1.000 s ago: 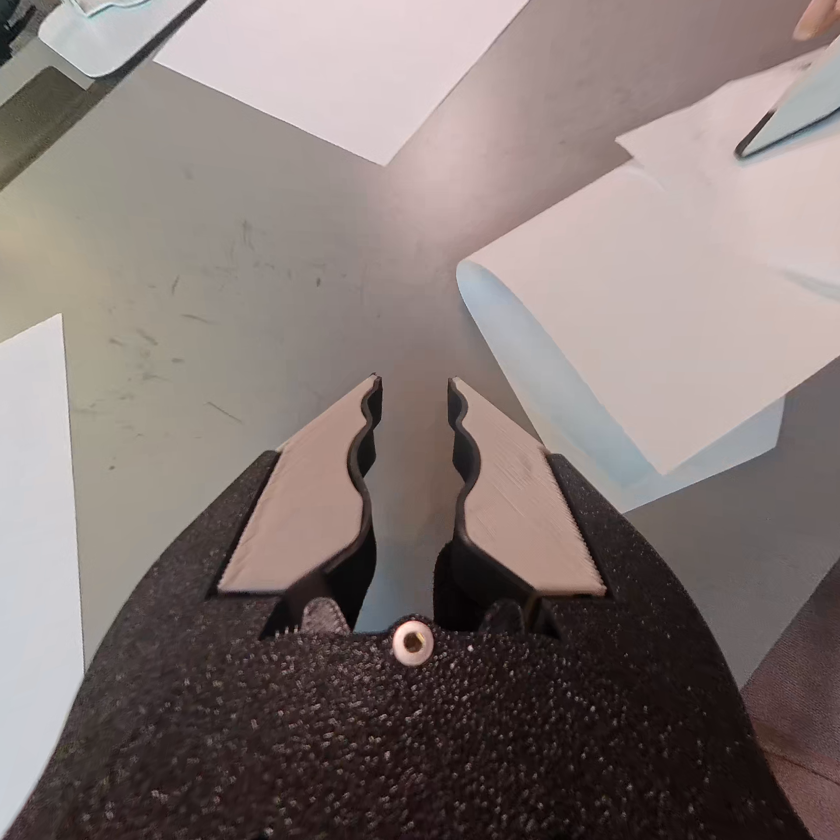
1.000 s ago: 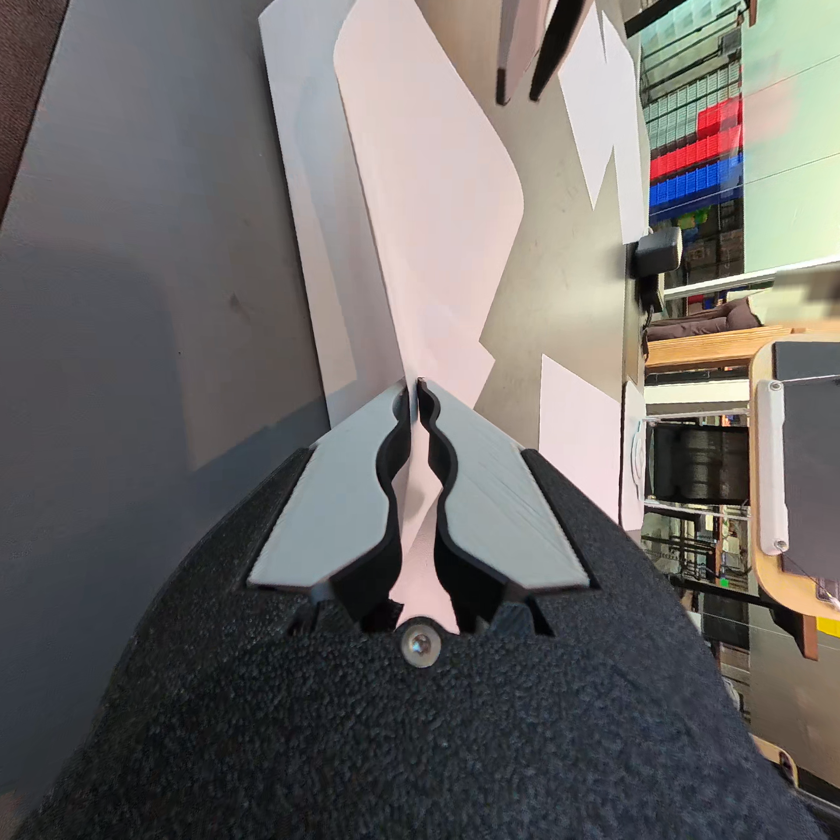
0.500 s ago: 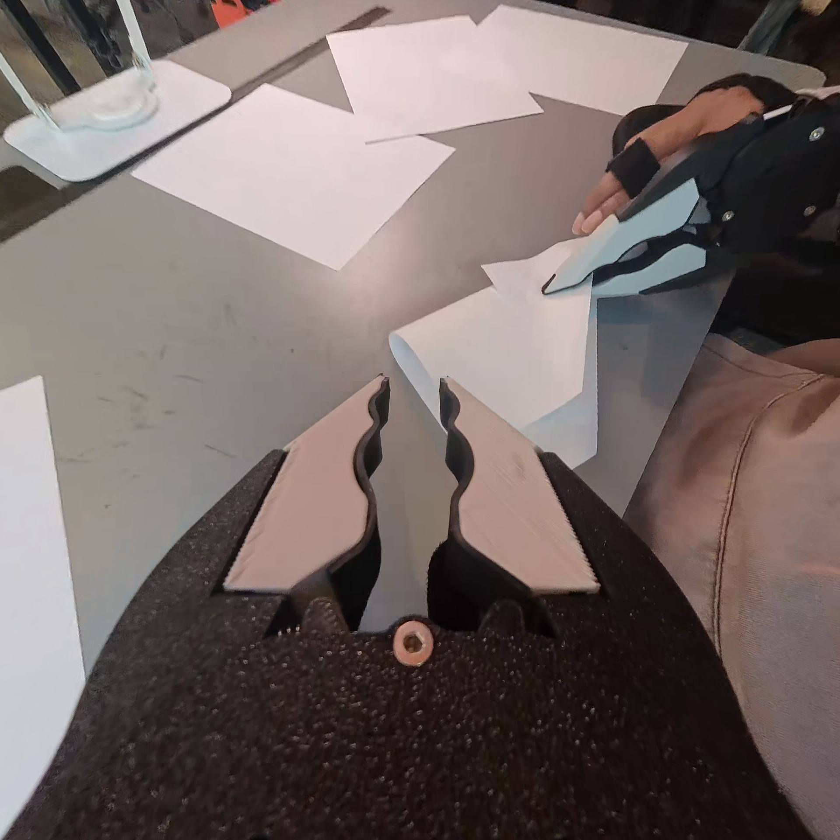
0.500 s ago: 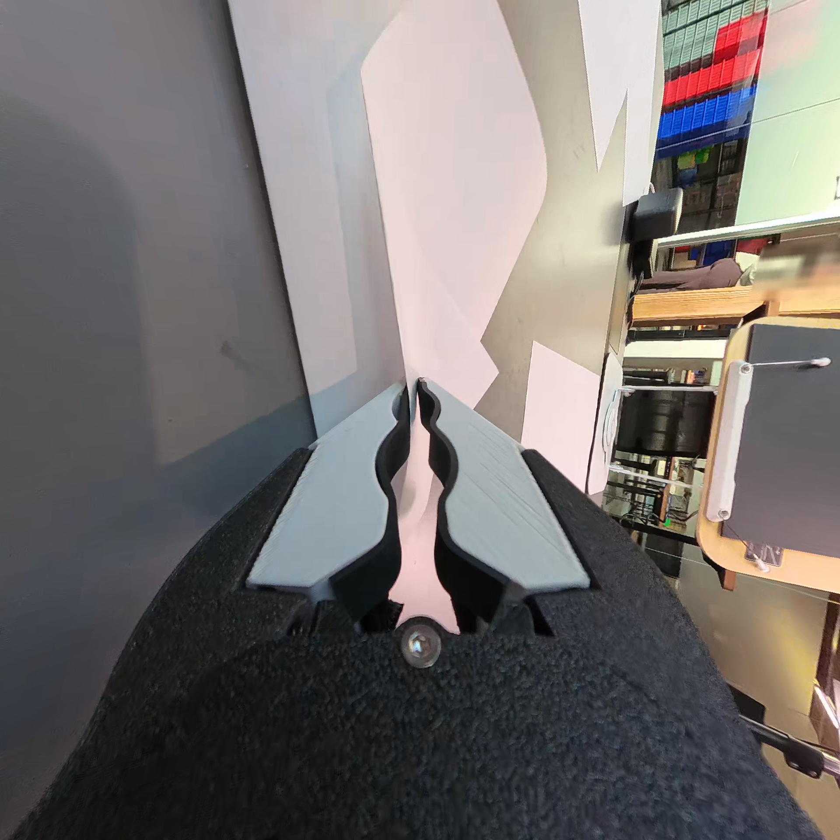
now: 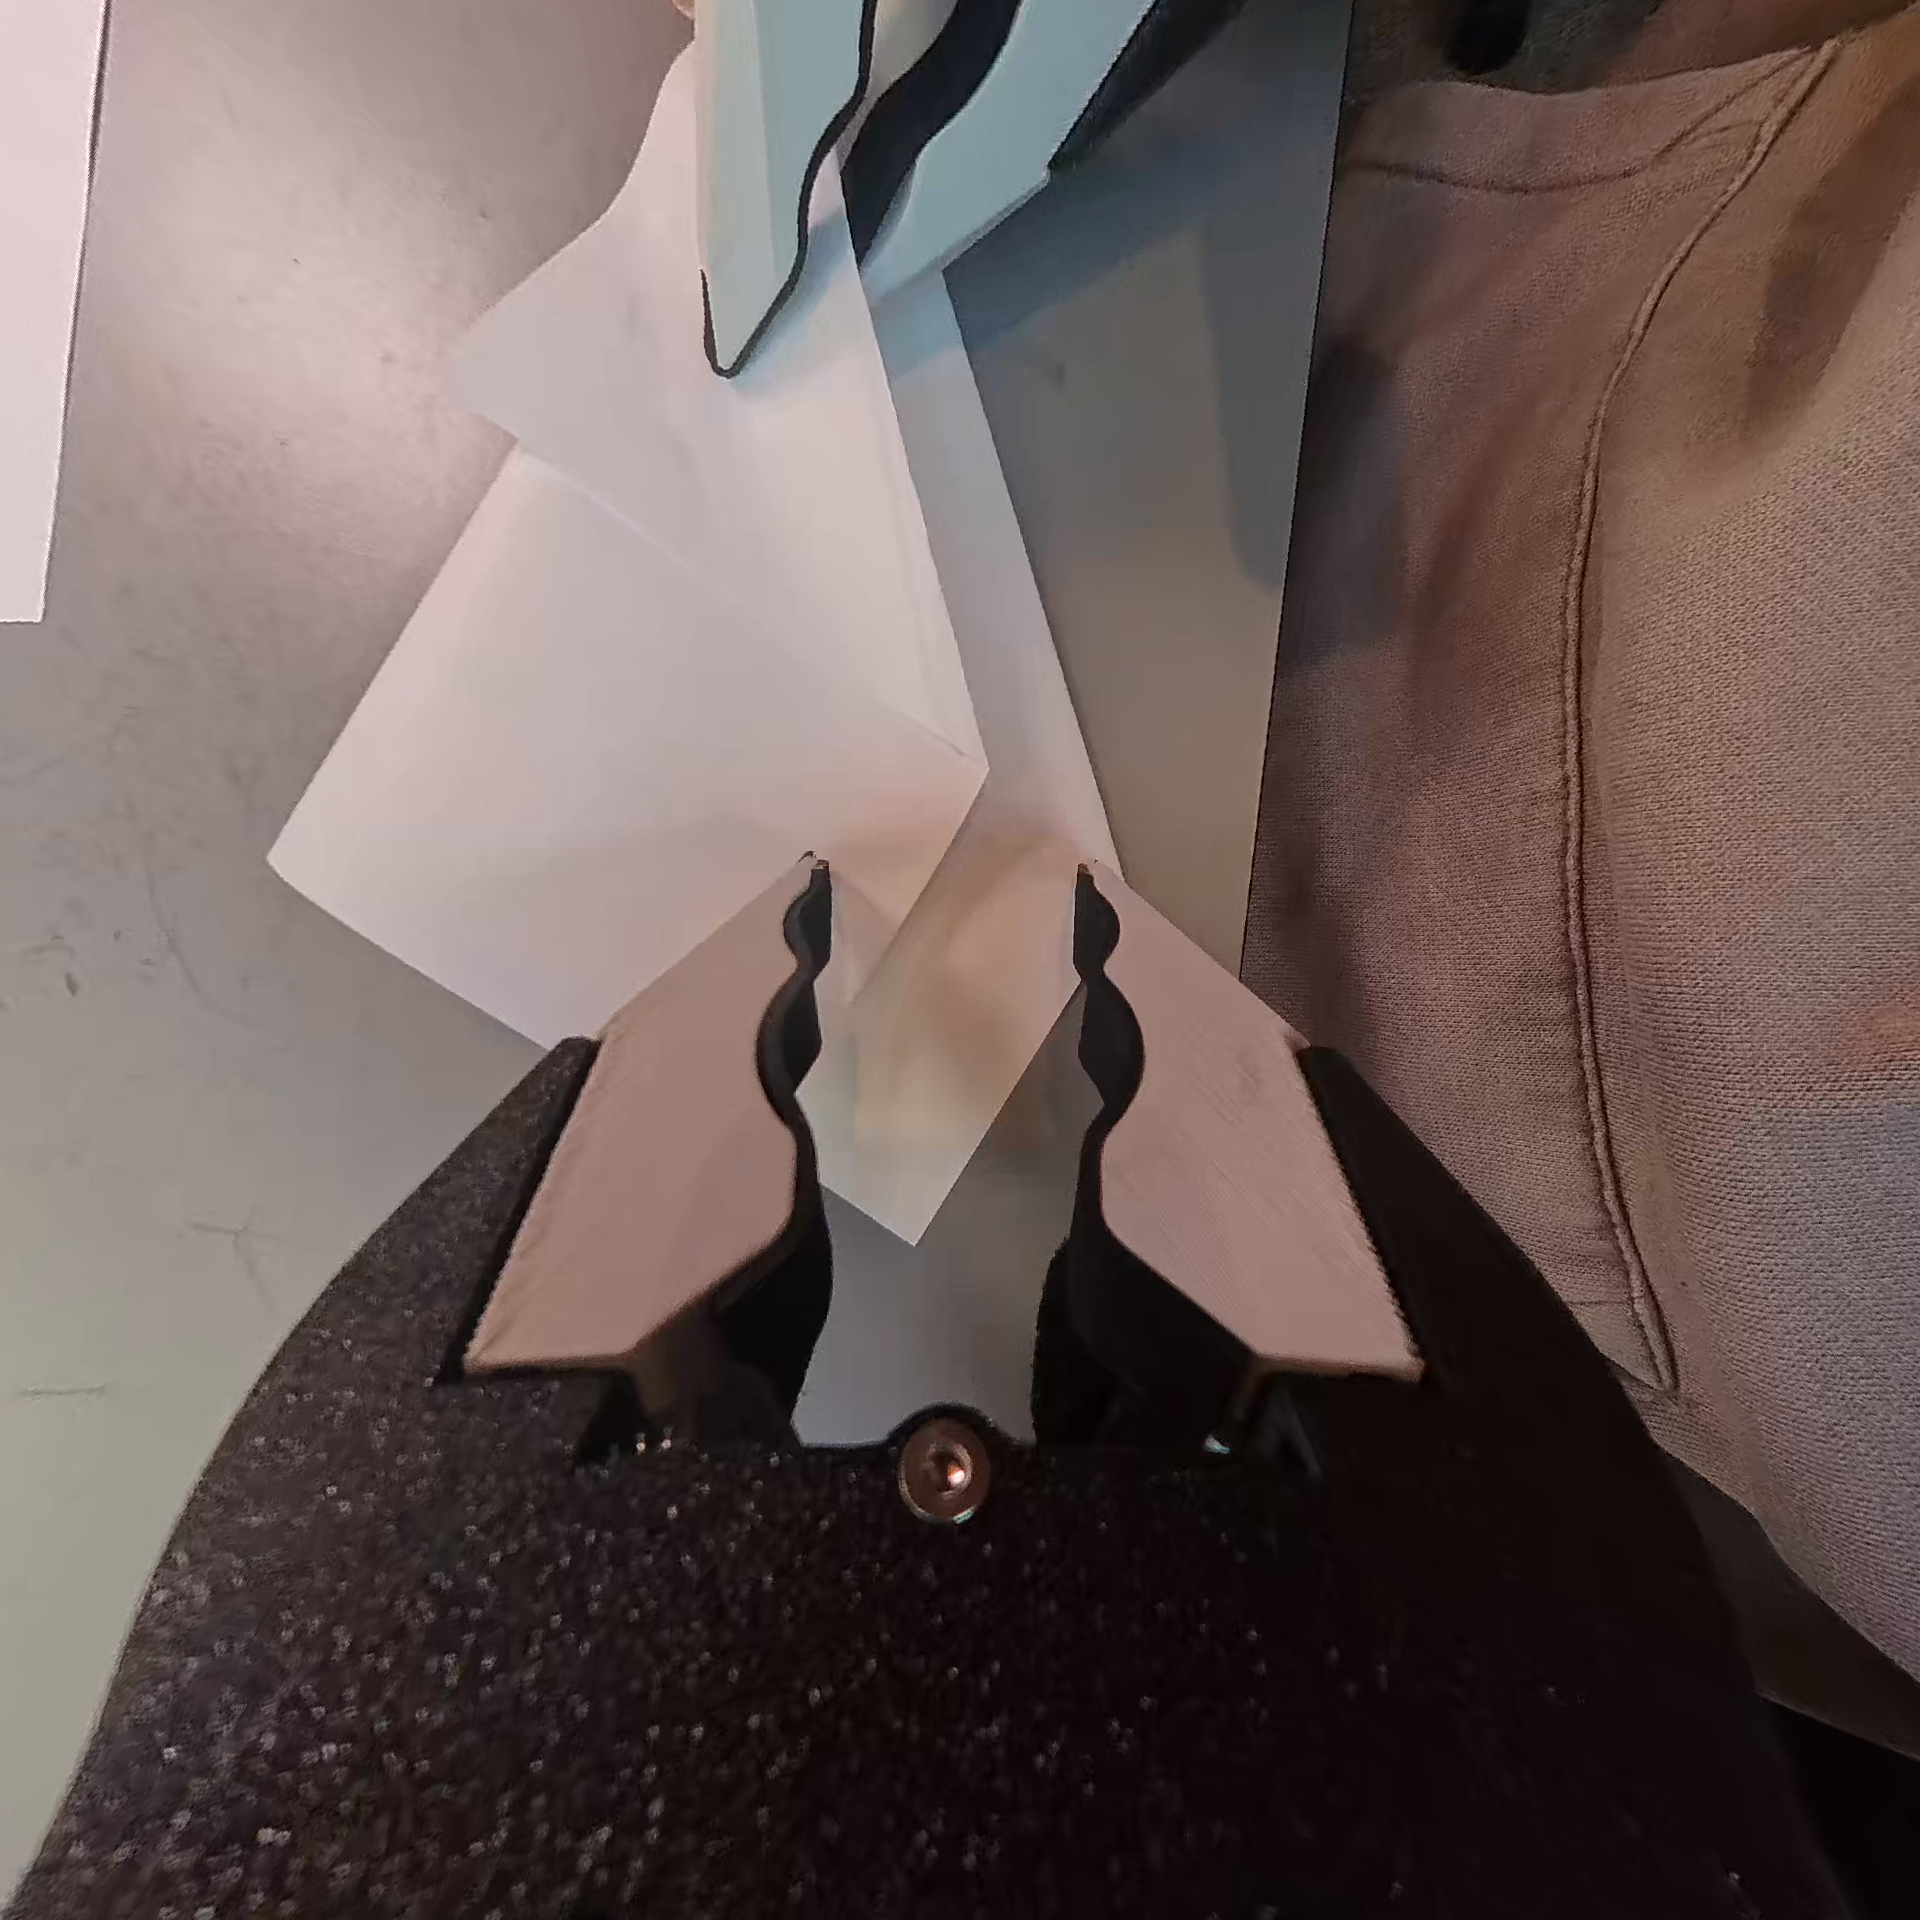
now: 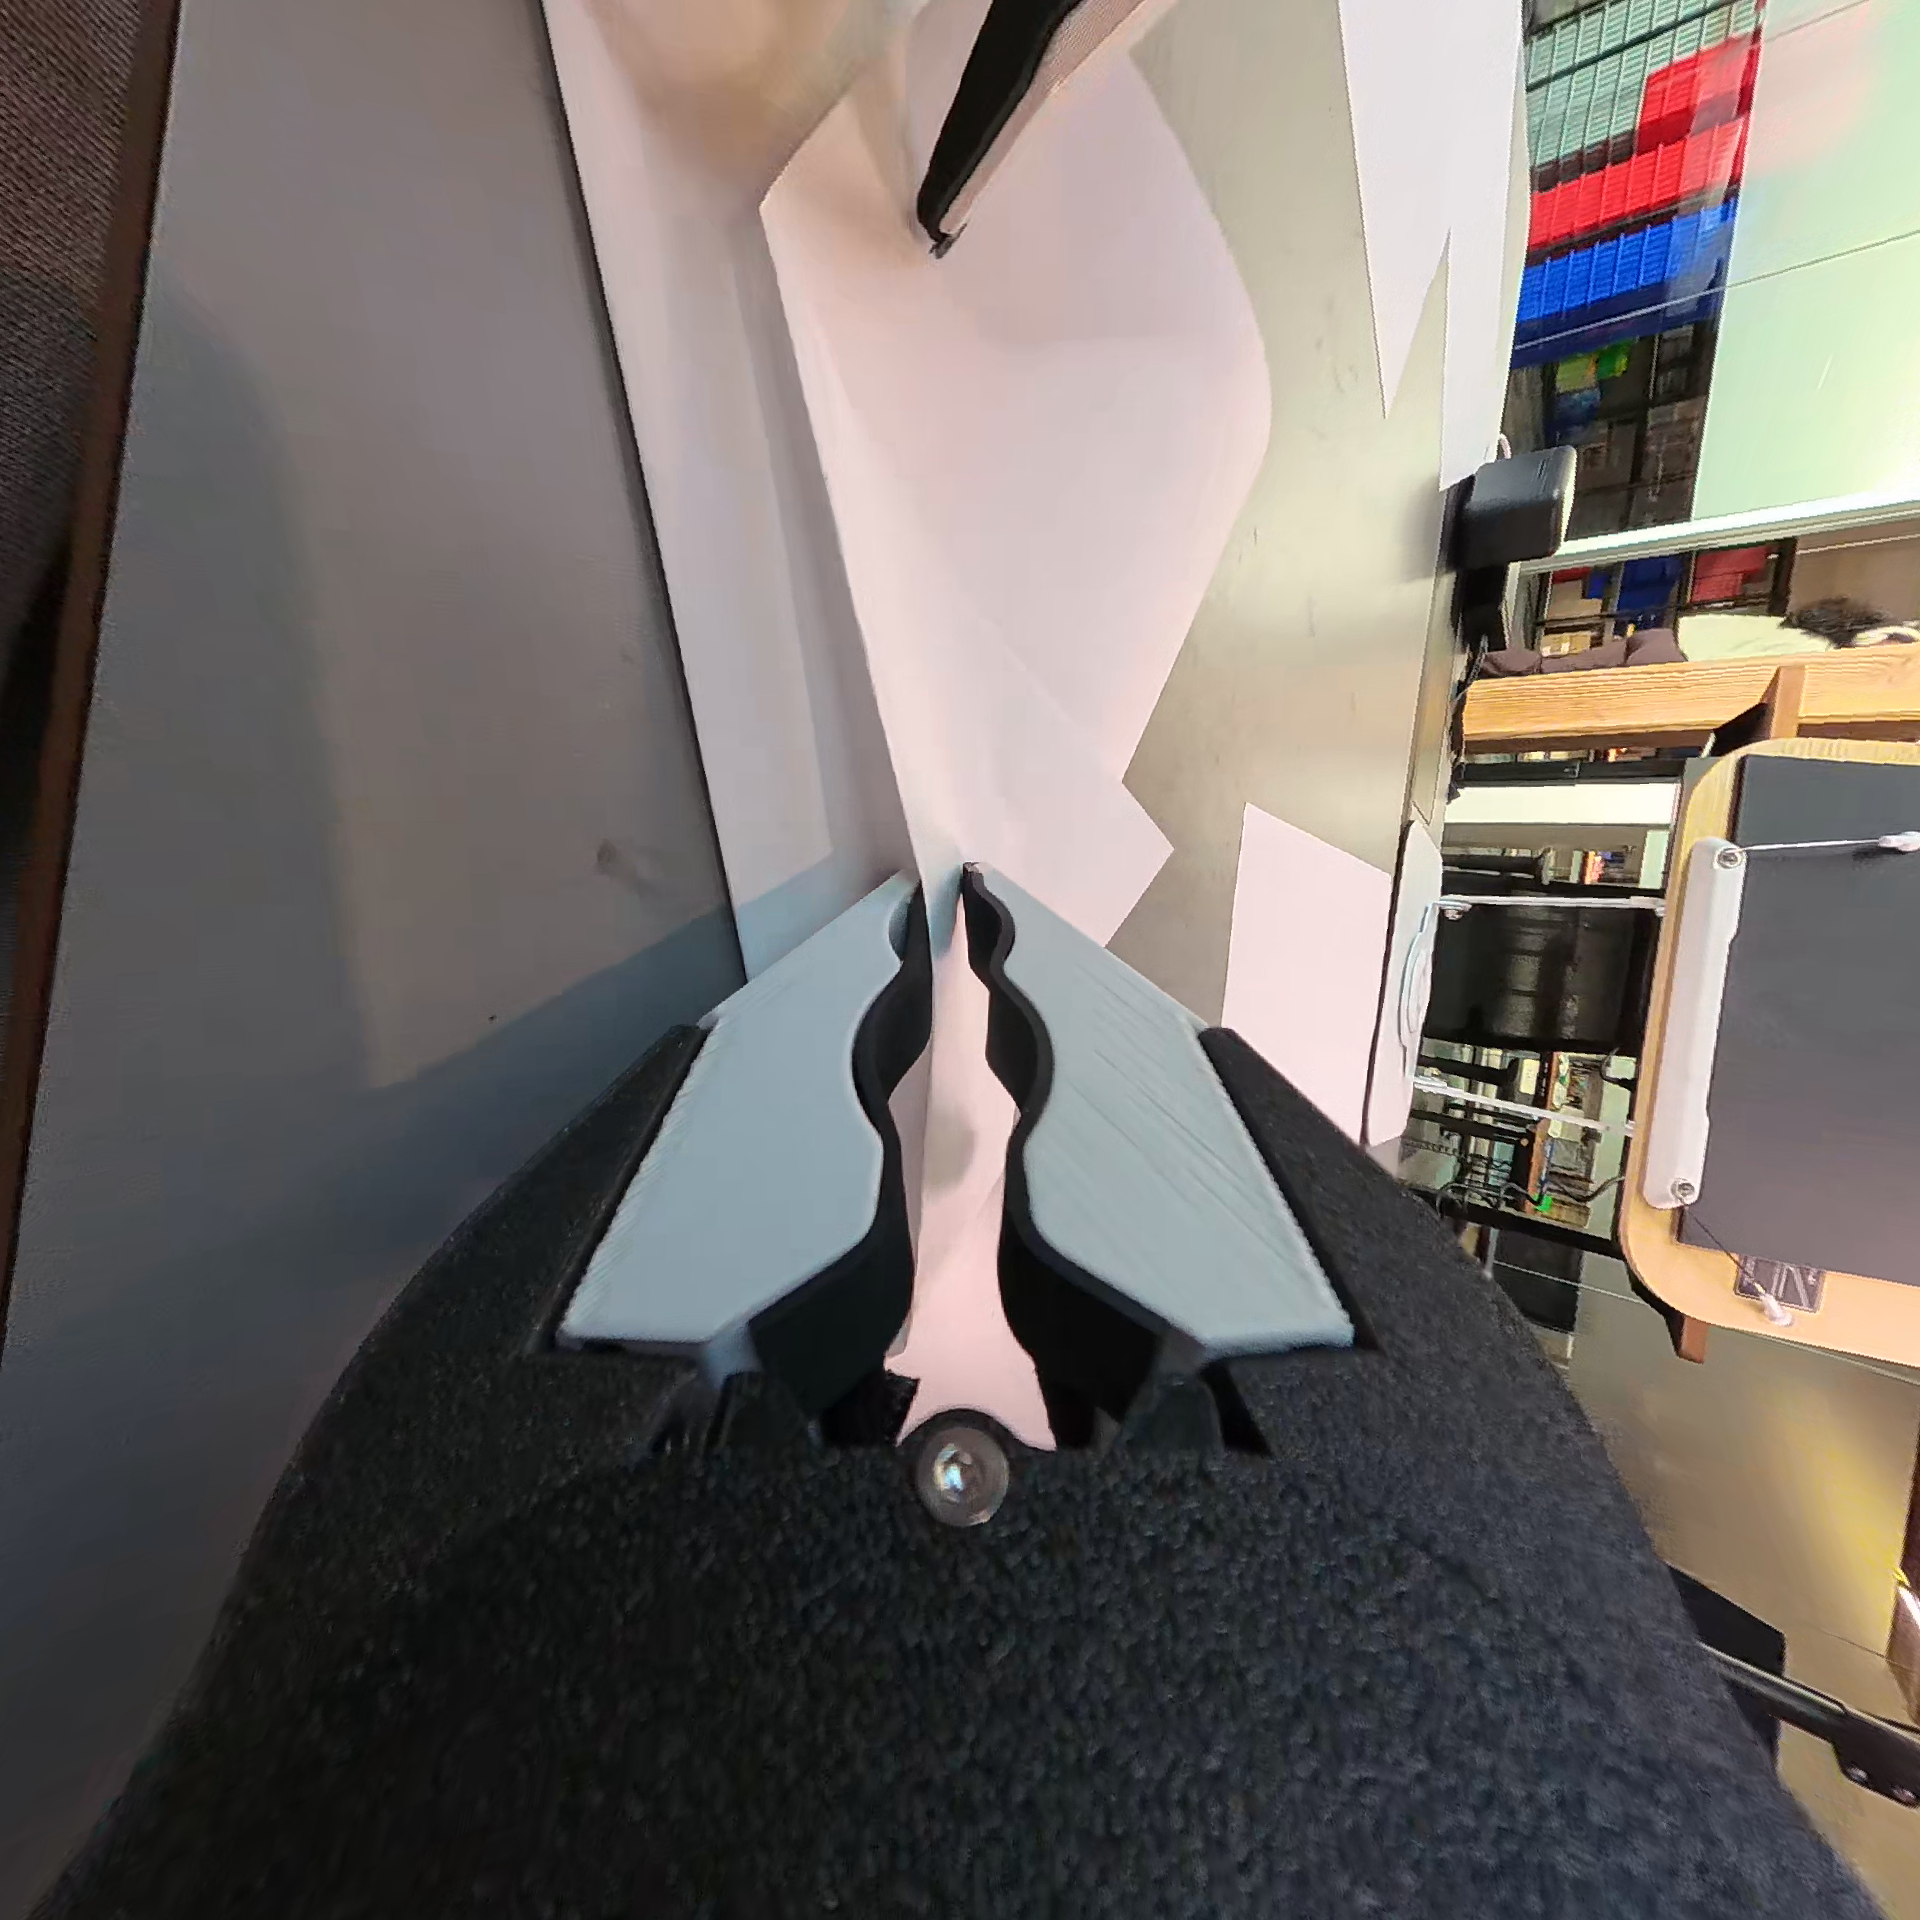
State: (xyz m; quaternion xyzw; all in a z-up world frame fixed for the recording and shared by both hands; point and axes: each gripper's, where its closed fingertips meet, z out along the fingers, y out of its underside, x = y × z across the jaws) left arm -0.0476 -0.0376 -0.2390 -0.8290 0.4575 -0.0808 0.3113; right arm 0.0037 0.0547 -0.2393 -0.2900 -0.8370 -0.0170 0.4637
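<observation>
Left wrist view: left gripper (image 5: 951, 878) has jaws spread around a folded corner of the paper (image 5: 623, 707) on the bench (image 5: 187, 1039), not closed on it. Farther ahead, right gripper (image 6: 943, 878) has jaws pinching the sheet's far edge, lifting it.

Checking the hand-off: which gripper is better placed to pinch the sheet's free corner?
Probably the left gripper: its jaws stand open with the paper sheet's free corner between them. The right gripper is already shut on the sheet's far end.
</observation>
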